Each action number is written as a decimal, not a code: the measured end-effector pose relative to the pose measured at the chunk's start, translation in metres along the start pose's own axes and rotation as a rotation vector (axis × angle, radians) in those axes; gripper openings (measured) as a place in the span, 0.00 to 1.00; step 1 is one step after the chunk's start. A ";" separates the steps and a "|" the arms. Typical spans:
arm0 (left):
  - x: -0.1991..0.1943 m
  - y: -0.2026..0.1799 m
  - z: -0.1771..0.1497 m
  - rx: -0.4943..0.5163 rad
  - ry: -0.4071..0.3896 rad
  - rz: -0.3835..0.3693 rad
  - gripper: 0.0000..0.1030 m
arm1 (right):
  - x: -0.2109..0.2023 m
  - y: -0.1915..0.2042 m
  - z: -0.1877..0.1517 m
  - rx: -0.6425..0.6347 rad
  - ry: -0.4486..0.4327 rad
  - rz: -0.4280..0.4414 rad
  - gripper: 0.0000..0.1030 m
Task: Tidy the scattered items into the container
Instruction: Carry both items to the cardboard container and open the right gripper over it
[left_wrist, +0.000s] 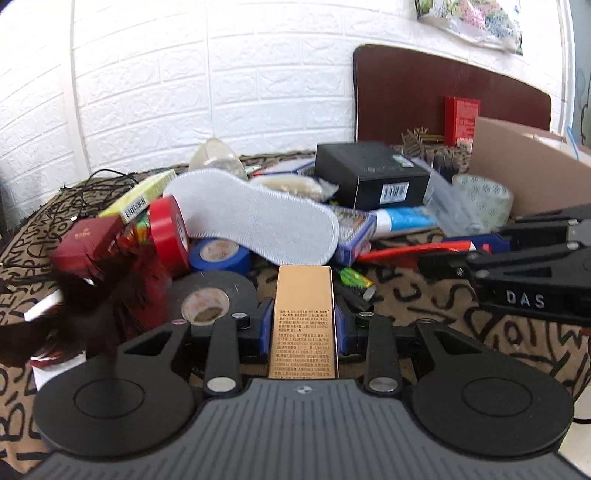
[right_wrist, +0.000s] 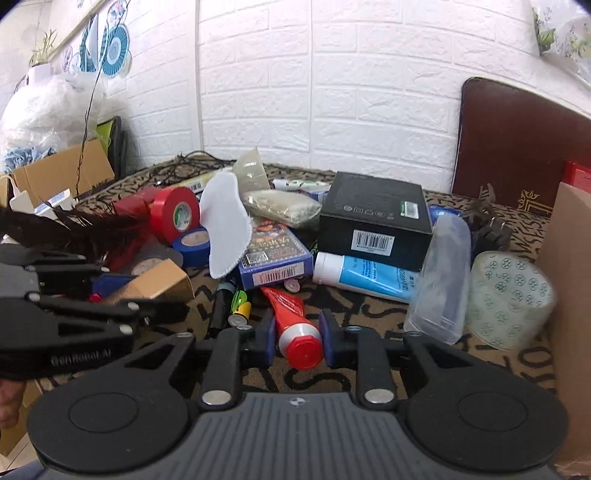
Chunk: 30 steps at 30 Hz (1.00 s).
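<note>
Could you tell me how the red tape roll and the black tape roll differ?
The red tape stands on edge, tilted against the pile; the black tape lies flat on the cloth. The red one is glossy, the black one matte. The black roll sits nearer the left gripper. Both have pale cardboard cores.

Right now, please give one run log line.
left gripper: shut on gold box | right gripper: around red tube, open | carton: right

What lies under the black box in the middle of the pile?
Under the black box the blue-and-white tube pokes out, its white cap end clear of the box. A blue item shows at the box's far right. The rest beneath is covered.
</note>
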<state>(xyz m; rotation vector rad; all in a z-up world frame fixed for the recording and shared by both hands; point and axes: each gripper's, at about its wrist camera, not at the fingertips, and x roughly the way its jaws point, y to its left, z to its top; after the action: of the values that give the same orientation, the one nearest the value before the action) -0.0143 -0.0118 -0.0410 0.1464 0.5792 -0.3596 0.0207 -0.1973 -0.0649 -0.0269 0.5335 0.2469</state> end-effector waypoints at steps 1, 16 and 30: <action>-0.001 0.000 0.001 -0.002 -0.002 -0.001 0.31 | -0.004 0.000 0.000 -0.001 -0.015 -0.002 0.21; 0.000 -0.043 0.077 0.075 -0.096 -0.075 0.31 | -0.064 -0.034 0.060 -0.088 -0.185 -0.123 0.21; 0.048 -0.236 0.163 0.268 -0.191 -0.343 0.31 | -0.148 -0.183 0.038 0.108 -0.214 -0.488 0.21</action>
<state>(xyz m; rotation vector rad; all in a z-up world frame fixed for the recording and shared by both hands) 0.0180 -0.2824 0.0592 0.2683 0.3634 -0.7767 -0.0400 -0.4045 0.0356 -0.0245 0.3128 -0.2536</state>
